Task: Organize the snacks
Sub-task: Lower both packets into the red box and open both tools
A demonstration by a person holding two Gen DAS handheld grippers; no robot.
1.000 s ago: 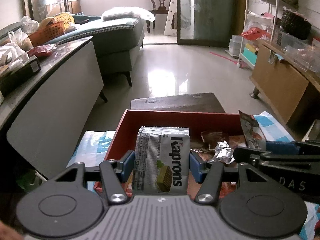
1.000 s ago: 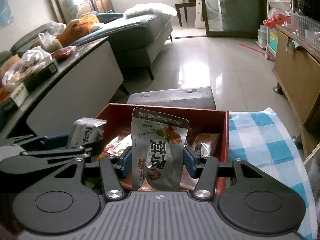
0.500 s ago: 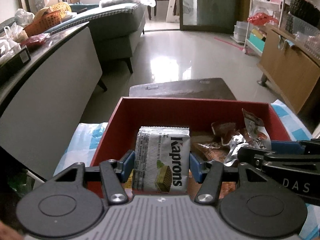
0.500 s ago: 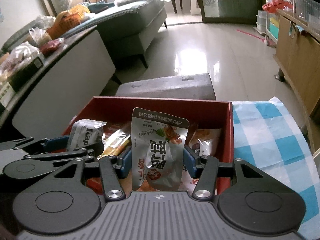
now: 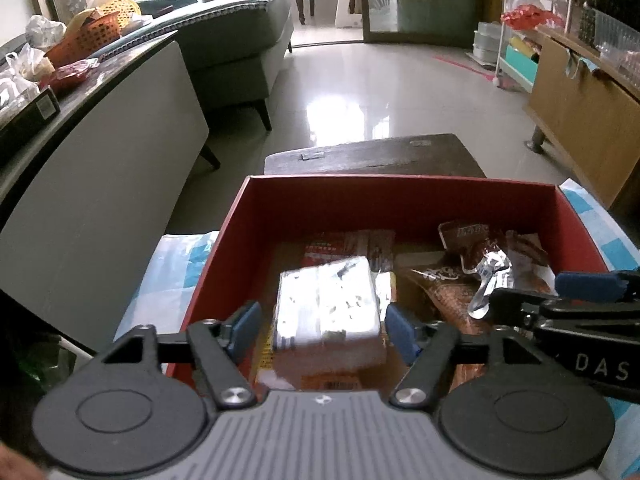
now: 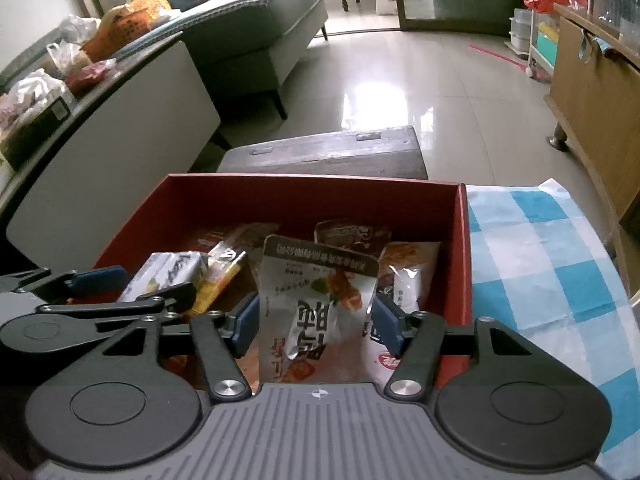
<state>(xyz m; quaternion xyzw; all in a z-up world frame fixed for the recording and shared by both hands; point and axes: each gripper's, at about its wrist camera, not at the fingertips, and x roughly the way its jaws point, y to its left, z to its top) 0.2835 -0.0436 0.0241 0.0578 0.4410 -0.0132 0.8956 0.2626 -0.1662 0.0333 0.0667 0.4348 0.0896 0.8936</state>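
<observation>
Your left wrist camera sits just behind the left gripper (image 5: pixel 322 322), tilted down into the red box (image 5: pixel 400 188) at close range, with the floor and sofa (image 5: pixel 236 36) far beyond. Your right wrist camera looks the same way from just to the right, behind the right gripper (image 6: pixel 316 324). Both views share the box, the dark wooden stool (image 6: pixel 324 152) past its far wall, and each other's gripper at the near edge.

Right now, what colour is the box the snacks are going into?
Red box, inside and out; it shows best in the right wrist view.
</observation>
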